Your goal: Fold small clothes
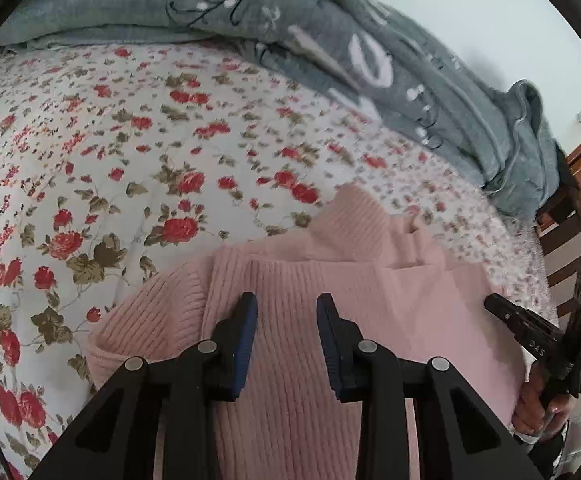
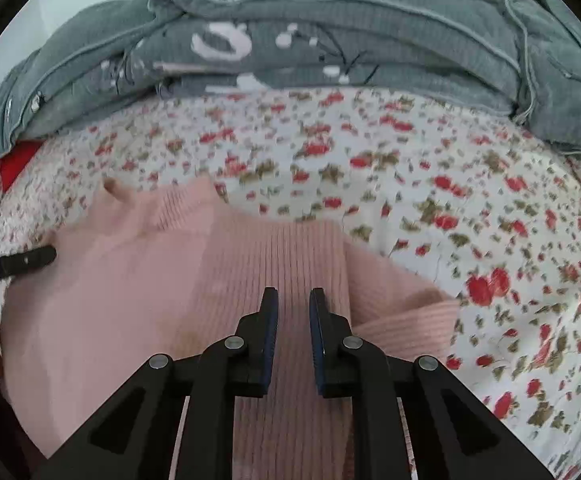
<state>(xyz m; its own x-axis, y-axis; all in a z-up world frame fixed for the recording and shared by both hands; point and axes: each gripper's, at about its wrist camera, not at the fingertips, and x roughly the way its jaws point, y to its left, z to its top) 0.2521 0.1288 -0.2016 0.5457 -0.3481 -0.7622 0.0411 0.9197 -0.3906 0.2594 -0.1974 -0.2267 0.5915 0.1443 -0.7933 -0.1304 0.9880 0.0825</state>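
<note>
A pink ribbed knit sweater (image 1: pixel 330 264) (image 2: pixel 130 280) lies partly folded on the floral bed sheet (image 1: pixel 130 140) (image 2: pixel 450 200), its high collar pointing away from me. My left gripper (image 1: pixel 286 298) hovers over the sweater's left half with its jaws apart, and nothing is pinched between them. My right gripper (image 2: pixel 293 291) is over the right half, with a narrow gap between its blue pads and only the knit lying below. Each view shows the other gripper's black fingers (image 1: pixel 510 314) (image 2: pixel 30 260) at the sweater's side edge.
A bunched grey-green blanket (image 1: pixel 370 60) (image 2: pixel 330 40) runs along the far side of the bed. A wooden chair (image 1: pixel 570 240) stands off the bed's right edge. Something red (image 2: pixel 16 160) shows under the blanket at the left. A person's hand (image 1: pixel 538 404) grips the right tool.
</note>
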